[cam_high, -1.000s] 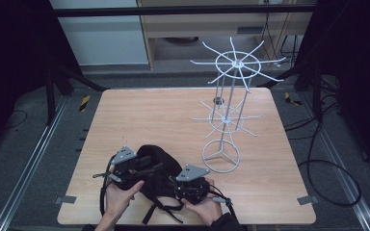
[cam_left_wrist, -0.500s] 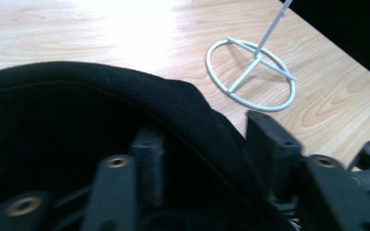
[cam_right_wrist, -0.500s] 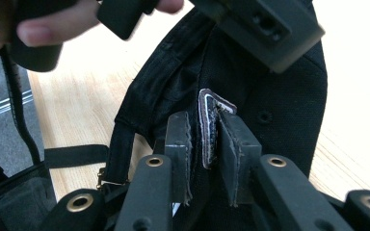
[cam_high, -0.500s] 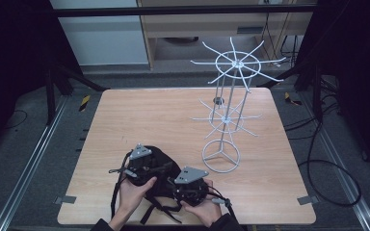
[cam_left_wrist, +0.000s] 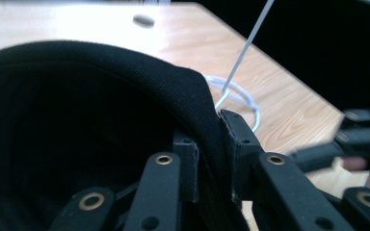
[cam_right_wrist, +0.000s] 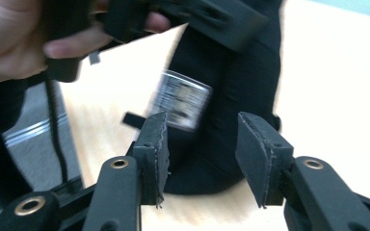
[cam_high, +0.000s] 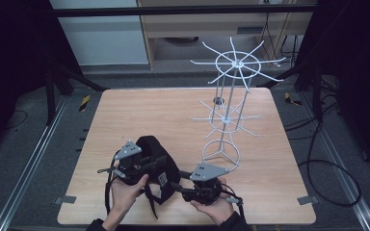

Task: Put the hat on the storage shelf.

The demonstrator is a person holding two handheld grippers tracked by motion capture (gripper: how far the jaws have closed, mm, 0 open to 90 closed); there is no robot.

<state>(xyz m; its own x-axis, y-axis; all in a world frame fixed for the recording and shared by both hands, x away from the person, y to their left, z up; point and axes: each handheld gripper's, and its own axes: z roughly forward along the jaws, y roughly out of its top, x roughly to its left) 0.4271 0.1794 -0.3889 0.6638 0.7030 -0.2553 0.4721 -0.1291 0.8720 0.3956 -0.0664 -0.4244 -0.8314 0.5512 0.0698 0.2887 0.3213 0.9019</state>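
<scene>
Between the left gripper jaws sits the rim of the black cap; they've just been closing and now pinch it tight. Right gripper, w/ jaws just opening, stands half open, holding nothing; cap's strap end is right in front, between the pads but not touched. Cap is grabbed, prob. lifting off the table. Left to do: hang it on the white wire rack, well beyond both grippers.

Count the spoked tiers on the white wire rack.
2: the upper spoked tier tops the white wire rack; the smaller lower spoked tier sits midway up, above its ring base.
</scene>
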